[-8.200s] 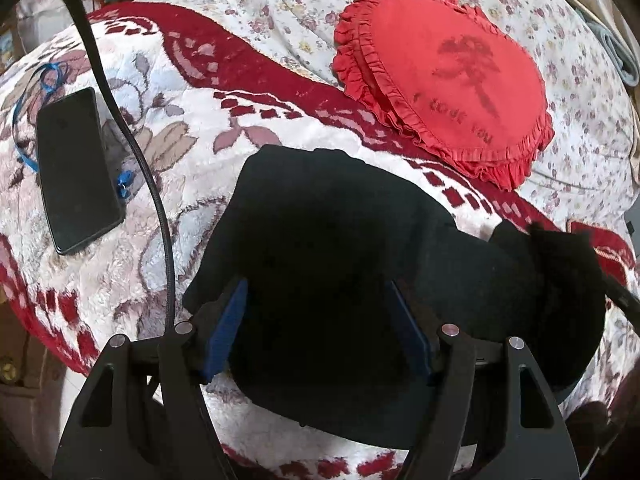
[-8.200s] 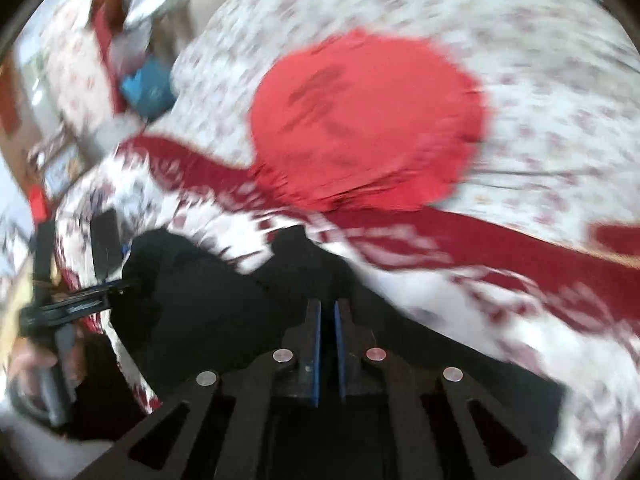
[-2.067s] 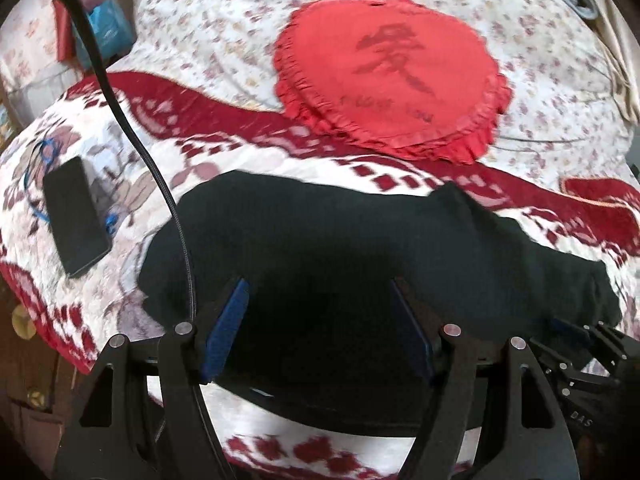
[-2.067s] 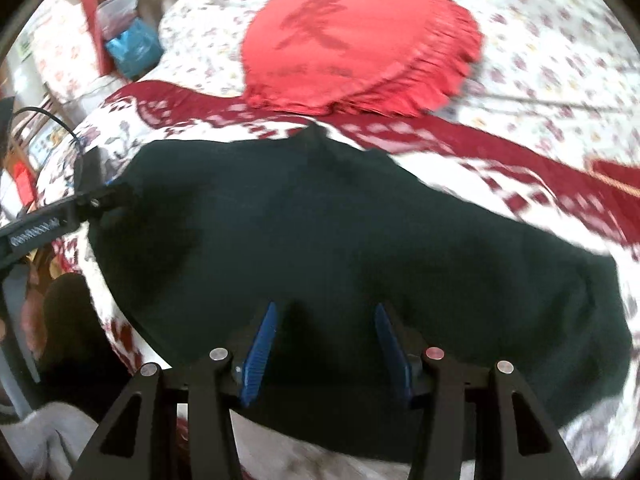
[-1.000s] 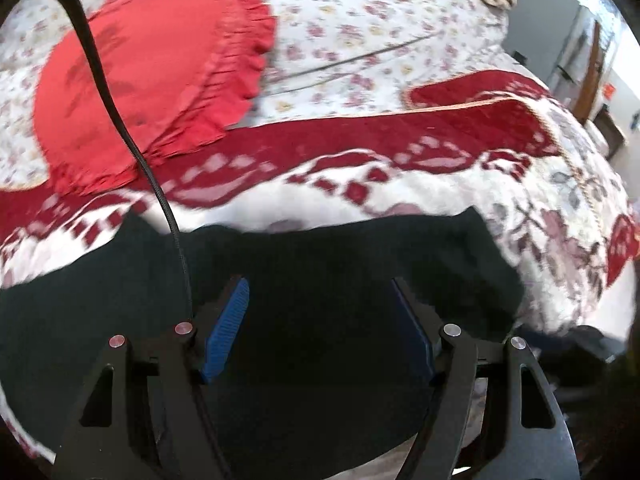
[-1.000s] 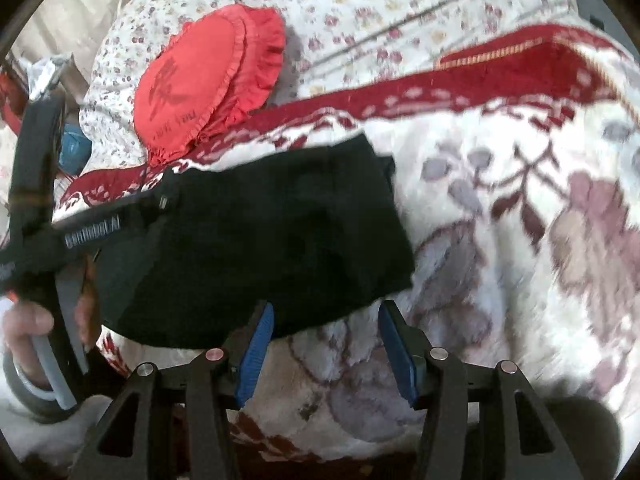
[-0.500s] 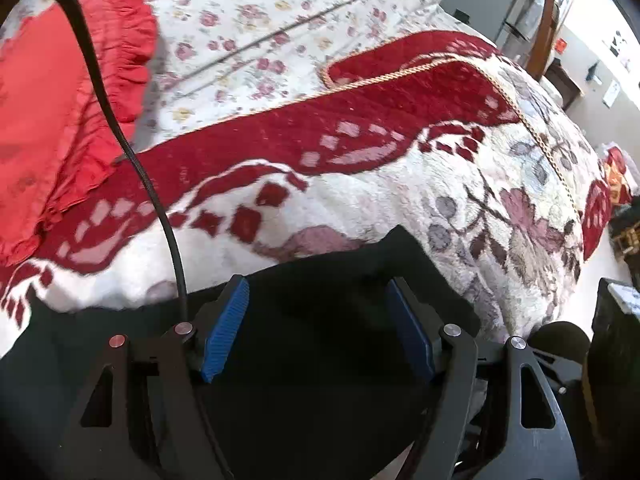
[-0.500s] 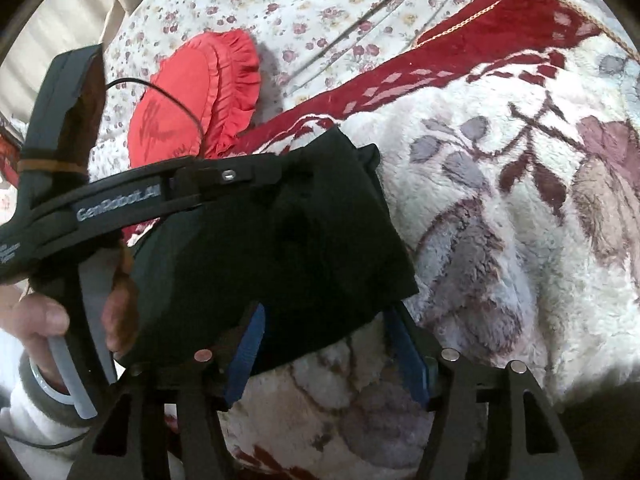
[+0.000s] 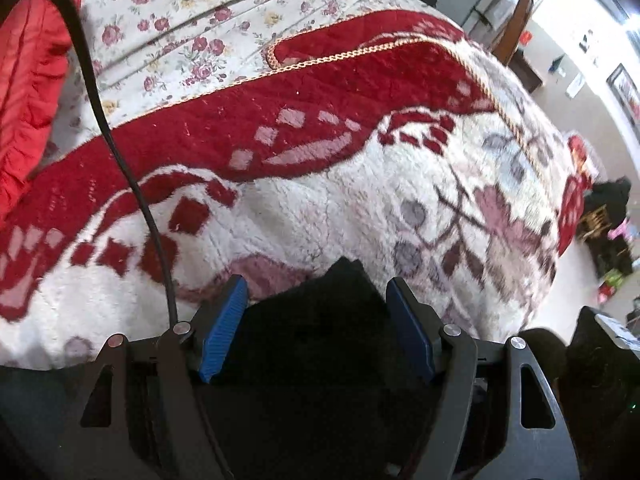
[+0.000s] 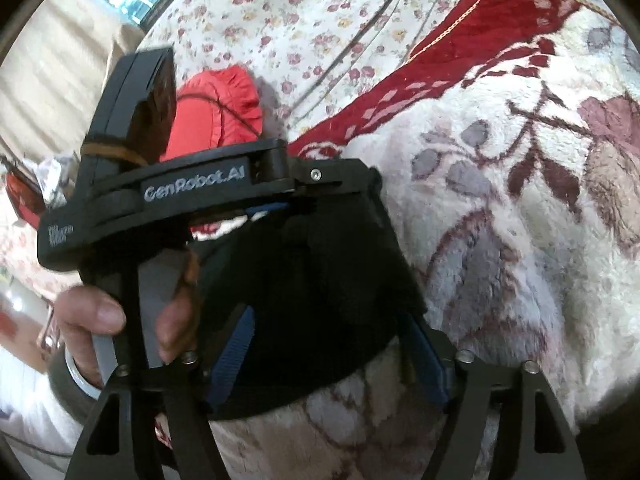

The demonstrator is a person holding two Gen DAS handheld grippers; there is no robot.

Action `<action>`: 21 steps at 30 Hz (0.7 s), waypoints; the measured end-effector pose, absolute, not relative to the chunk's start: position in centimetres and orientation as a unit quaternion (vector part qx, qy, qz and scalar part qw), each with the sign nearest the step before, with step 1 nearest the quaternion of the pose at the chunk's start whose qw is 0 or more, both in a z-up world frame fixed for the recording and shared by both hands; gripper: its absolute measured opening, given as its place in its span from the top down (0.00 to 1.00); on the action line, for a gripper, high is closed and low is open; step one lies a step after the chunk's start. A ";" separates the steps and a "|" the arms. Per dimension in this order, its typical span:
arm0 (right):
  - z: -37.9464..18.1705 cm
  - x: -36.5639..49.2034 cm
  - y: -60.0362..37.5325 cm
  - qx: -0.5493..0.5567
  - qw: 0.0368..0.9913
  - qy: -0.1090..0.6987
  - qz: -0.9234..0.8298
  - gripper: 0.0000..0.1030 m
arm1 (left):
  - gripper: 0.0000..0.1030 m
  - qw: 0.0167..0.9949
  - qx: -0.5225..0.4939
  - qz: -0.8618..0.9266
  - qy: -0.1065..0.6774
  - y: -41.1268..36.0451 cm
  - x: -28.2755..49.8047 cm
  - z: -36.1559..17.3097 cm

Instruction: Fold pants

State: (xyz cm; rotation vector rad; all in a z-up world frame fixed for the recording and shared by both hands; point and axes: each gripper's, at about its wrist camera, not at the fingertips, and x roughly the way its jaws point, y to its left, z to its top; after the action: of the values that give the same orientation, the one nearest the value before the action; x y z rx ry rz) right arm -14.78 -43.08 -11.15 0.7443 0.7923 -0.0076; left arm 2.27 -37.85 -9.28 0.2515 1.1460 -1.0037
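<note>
1. Landmark: the plush red-and-white blanket covering the bed. All places below are relative to it.
2. The black pants lie on the blanket at its near edge, bunched into a compact dark pile. One end of the pile shows as a peak in the left wrist view.
3. Left gripper: jaws stand well apart, blue pads on either side of the pants' end. Fabric sits between the pads, but neither pad visibly presses on it. Gripper is angled down toward the blanket.
4. In the right wrist view the left gripper reaches in over the far side of the pants pile. The body is black and lettered "GenRobot.AI". The person's left hand wraps its grip, thumb and a finger visible.
5. Right gripper: jaws are closing, blue pads straddle the near hem of the pants. Cloth lies between them and overlaps both pads; the pads look spread with no clear pinch.
6. A red ruffled cushion lies beyond the blanket's red border on the floral bedsheet, well apart from the pants.
7. A black cable runs from the left gripper across the blanket in the left wrist view.
</note>
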 end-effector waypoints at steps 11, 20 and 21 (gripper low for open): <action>-4.2 -12.6 -39.8 0.263 0.896 0.349 0.082 0.82 | 0.37 0.767 0.025 -0.403 0.499 -28.7 4.9 -3.1; -5.7 -6.1 -28.4 0.199 0.868 0.401 0.213 0.78 | 0.36 0.822 -0.018 -0.280 0.496 -13.8 5.8 -2.1; -6.7 -5.6 -27.4 0.201 0.859 0.415 0.222 0.65 | 0.36 0.822 -0.021 -0.270 0.501 -12.5 5.8 -2.4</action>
State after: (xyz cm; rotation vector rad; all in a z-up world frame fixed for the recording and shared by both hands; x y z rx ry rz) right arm -5.61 -27.42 -6.71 0.4219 0.8712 0.4671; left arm 5.78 -12.53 -2.44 -0.0455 1.0651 -0.5734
